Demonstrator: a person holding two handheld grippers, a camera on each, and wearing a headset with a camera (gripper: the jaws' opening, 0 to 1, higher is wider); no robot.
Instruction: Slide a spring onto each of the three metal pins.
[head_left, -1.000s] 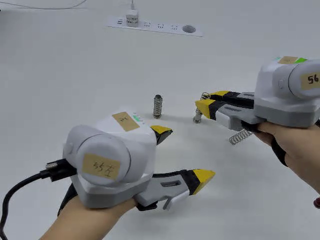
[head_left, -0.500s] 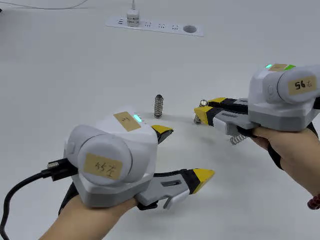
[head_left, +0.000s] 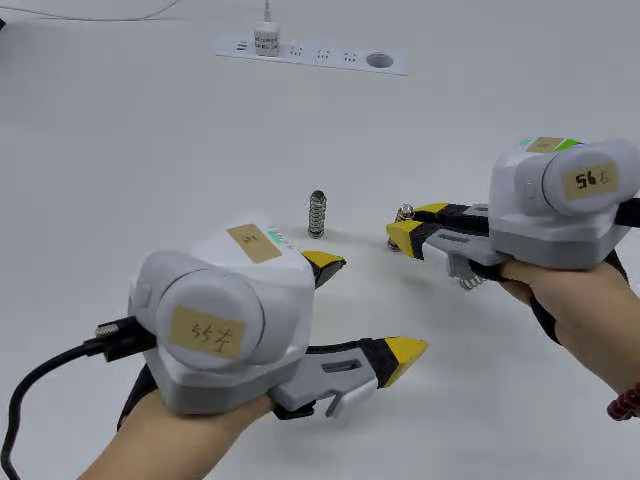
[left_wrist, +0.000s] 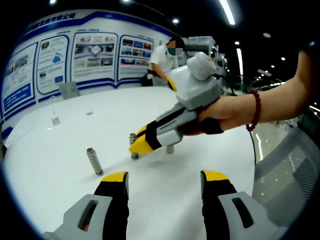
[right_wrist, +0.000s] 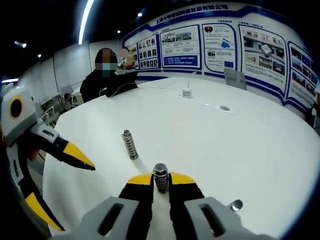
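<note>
With right gripper (head_left: 402, 232) clamped on spring (right_wrist: 160, 179), upright just right of finished pin (head_left: 317, 213), press straight down until seated, then release; left gripper (head_left: 372, 305), jaws apart, near left, well clear.

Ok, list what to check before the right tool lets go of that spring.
1. Grip: right tool shut on held spring: ok.
2. Seating: held spring pushed fully down: cannot tell, the jaws hide its foot.
3. Done work: sprung pin upright: ok.
4. Next target: bare pin standing, nothing on it: ok.
5. Supply: loose spring lying beneath the right tool: ok.
6. Other side: left tool open, touching nothing: ok.
</note>
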